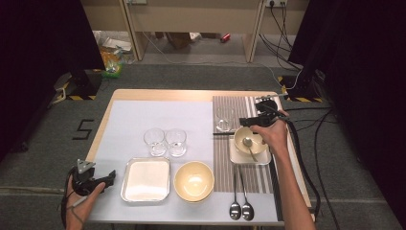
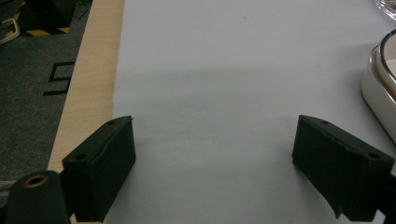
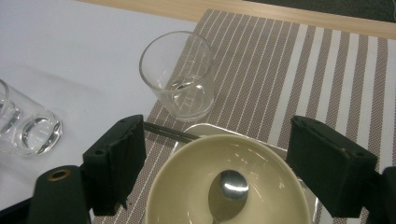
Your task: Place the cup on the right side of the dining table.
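One spoon (image 3: 229, 186) lies in bowl (image 3: 187, 186), drop seemingly done. Right hand-held gripper (image 3: 215, 172) gapes wide, empty (left hand-held gripper (image 2: 215, 172) likewise, idle over worktop (image 2: 210, 70)). Next: fetch spare spoons (image 1: 241, 209).

Cream bowl (image 3: 229, 186) between right gripper's (image 3: 219, 163) black jaws, silver spoon (image 3: 231, 184) inside. Brown placemat (image 3: 289, 79) with white stripes beyond them; clear glass (image 3: 180, 74) on it. Pale blue-grey cloth (image 2: 224, 93) under left gripper's (image 2: 215, 163) black jaws; light wood table edge (image 2: 91, 84) to their left.
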`<state>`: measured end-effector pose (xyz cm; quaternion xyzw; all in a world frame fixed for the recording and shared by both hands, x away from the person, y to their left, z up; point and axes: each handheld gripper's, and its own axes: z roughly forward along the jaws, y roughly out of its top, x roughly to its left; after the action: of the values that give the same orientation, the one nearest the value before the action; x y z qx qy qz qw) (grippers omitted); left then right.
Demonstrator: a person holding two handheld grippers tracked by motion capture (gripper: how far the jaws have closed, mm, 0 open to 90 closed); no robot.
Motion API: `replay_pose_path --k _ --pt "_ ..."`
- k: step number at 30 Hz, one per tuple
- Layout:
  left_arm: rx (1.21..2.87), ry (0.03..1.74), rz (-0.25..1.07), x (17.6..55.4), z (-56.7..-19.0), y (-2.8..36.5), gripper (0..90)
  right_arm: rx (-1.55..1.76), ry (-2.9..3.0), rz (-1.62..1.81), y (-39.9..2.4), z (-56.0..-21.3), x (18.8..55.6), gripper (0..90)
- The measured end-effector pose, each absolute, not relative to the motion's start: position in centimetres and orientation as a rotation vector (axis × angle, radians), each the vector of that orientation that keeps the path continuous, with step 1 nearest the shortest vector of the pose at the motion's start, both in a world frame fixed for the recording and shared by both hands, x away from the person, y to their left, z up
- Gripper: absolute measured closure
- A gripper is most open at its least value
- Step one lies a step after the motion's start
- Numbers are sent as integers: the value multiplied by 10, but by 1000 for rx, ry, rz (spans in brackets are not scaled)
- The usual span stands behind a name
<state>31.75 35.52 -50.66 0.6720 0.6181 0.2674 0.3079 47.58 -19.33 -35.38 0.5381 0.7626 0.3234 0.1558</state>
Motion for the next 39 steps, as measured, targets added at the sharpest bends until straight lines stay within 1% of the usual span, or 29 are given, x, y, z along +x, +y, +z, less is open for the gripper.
replay_pose_path --k 2,4,18,39 --pt "1777 1635 708 317 -507 355 123 1521 2208 928 -194 -354 471 167" --pt "1780 1635 708 317 -507 355 123 1502 2208 934 -195 -355 466 166" --pt "1776 1637 713 318 -507 355 121 1482 2213 924 -199 -363 448 166" --pt "1779 1636 709 317 -507 355 122 1432 2222 941 -203 -366 405 168"
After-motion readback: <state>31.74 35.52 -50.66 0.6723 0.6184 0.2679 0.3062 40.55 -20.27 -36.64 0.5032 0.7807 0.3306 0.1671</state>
